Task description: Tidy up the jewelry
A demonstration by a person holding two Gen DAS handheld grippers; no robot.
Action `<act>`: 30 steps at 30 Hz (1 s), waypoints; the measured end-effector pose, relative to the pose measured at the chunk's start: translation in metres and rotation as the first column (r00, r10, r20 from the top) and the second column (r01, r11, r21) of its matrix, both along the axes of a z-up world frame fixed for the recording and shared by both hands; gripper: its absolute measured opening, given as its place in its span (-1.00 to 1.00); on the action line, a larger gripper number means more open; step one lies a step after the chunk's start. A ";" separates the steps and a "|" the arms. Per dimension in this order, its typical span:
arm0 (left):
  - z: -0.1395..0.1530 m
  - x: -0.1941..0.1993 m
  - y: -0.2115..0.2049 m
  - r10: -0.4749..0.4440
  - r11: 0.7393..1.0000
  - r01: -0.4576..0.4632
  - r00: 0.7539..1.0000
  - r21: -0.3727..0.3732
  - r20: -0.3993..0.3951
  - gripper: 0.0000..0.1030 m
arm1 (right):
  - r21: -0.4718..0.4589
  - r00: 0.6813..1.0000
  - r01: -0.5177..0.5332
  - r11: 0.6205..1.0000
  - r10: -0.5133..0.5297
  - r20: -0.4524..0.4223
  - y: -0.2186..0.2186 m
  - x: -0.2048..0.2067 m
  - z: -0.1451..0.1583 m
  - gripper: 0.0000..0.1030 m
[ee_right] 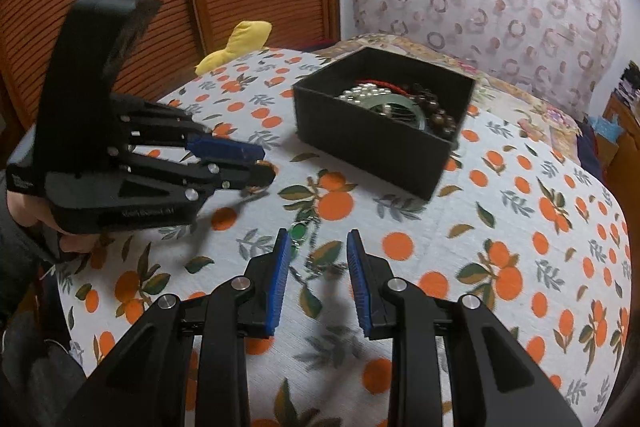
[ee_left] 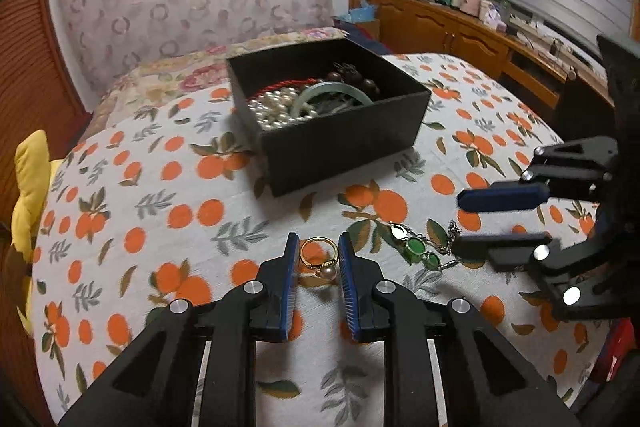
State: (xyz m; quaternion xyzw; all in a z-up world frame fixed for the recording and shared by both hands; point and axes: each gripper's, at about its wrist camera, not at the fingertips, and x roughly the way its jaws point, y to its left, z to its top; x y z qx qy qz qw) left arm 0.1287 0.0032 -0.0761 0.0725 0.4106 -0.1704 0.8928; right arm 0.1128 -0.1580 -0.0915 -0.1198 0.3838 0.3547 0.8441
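A gold ring with a pearl [ee_left: 329,271] lies on the orange-print cloth, and my left gripper [ee_left: 319,237] is shut on it, one blue pad against each side. Right of it lies a green-stone bracelet [ee_left: 418,247] with a silver chain. My right gripper [ee_right: 319,235] hangs open over that bracelet [ee_right: 298,230], its pads apart and not touching it. From the left wrist view, the right gripper [ee_left: 458,223] comes in from the right. Behind stands the open black box [ee_left: 340,151], which holds pearls [ee_left: 272,111], a jade bangle [ee_left: 332,93] and dark beads [ee_left: 356,77].
The cloth covers a bed that drops away at the near and side edges. A yellow plush [ee_left: 32,187] sits at the left edge. A wooden cabinet [ee_left: 460,27] with clutter lines the right wall. A hand [ee_right: 40,219] holds the left gripper [ee_right: 266,165].
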 end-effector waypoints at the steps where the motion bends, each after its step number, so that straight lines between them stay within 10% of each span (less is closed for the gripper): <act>1: 0.001 -0.001 0.002 0.005 1.000 -0.005 1.000 -0.003 0.003 -0.64 | -0.005 1.000 -0.007 1.000 0.007 0.001 0.004 0.000 0.000 -0.39; 30: 0.041 -0.016 0.030 0.119 0.992 -0.111 0.985 -0.066 0.124 -0.64 | -0.034 0.999 -0.006 0.999 0.007 0.033 0.026 0.006 0.006 -0.86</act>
